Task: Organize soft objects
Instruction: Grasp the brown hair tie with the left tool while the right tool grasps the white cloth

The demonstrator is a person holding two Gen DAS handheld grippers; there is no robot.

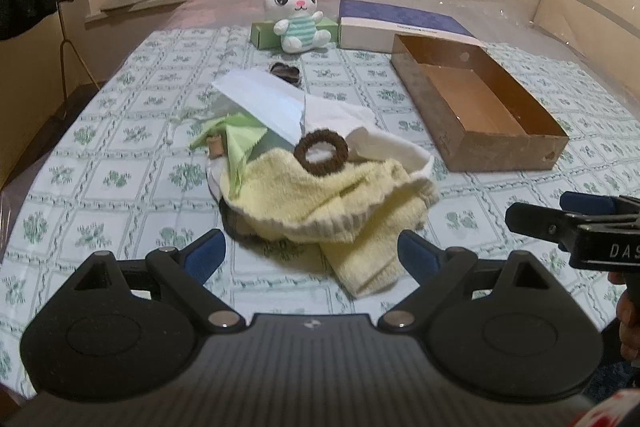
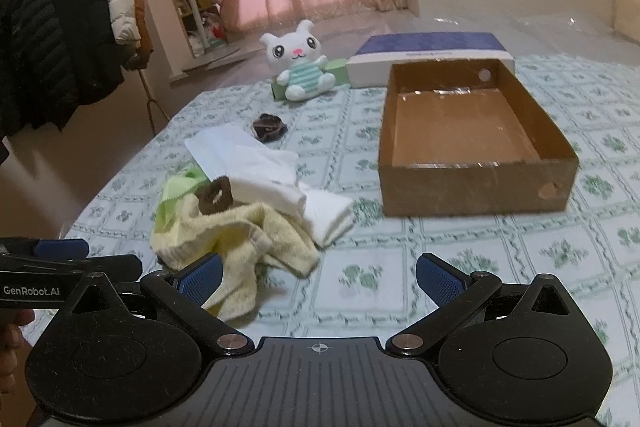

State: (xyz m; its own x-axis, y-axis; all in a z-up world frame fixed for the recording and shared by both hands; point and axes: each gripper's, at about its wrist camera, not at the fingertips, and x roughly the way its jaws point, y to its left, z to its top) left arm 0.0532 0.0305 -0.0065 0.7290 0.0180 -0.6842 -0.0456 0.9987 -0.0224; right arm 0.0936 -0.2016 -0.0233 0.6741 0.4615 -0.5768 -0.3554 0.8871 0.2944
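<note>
Now we are approaching the pile with both grippers wide open, holding nothing.
We are risking flicking the brown hair tie off the yellow towel at 12 o'clock of the left gripper; the right gripper is hovering beside it.

Left gripper low over the patterned tablecloth, blue pads spread wide on either side of the near end of a crumpled yellow towel. On the heap, a brown hair tie, with a green cloth and white cloths behind; to the right, an open cardboard box. At the far edge, a white plush bunny against a green box and a blue-lidded box; right gripper entering from the right, its state unclear.
</note>
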